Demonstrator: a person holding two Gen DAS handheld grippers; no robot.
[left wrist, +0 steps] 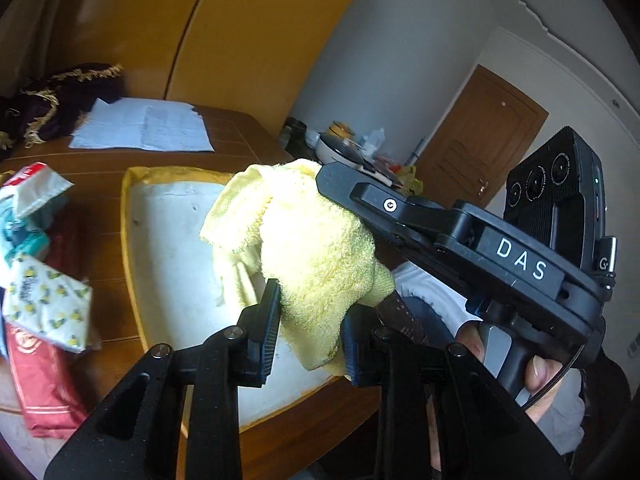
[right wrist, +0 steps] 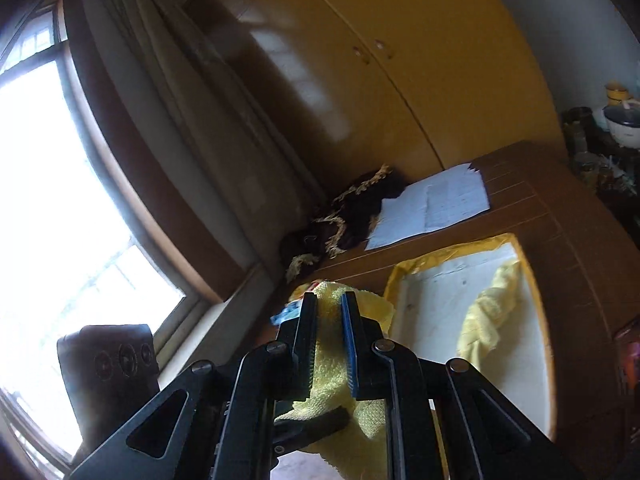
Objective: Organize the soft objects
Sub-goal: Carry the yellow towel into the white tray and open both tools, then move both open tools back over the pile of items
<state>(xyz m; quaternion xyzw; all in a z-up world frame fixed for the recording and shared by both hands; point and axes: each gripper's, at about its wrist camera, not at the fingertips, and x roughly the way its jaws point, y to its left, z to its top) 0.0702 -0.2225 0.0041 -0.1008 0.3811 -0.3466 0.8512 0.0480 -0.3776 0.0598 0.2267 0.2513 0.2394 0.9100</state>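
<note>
A pale yellow towel (left wrist: 308, 248) hangs bunched above a yellow-rimmed white tray (left wrist: 168, 240) on the wooden table. My left gripper (left wrist: 310, 320) is shut on its lower part. My right gripper (left wrist: 332, 178) comes in from the right and grips the towel's upper edge. In the right wrist view my right gripper (right wrist: 329, 340) is shut on the yellow towel (right wrist: 328, 376). A second fold of yellow towel (right wrist: 492, 312) lies inside the tray (right wrist: 424, 304).
Tissue packs and a red pouch (left wrist: 36, 240) lie left of the tray. White papers (left wrist: 144, 124) and a dark fringed cloth (left wrist: 52, 100) sit at the table's back. A cluttered side table (left wrist: 352, 148) stands by the door. A window (right wrist: 48, 200) is at left.
</note>
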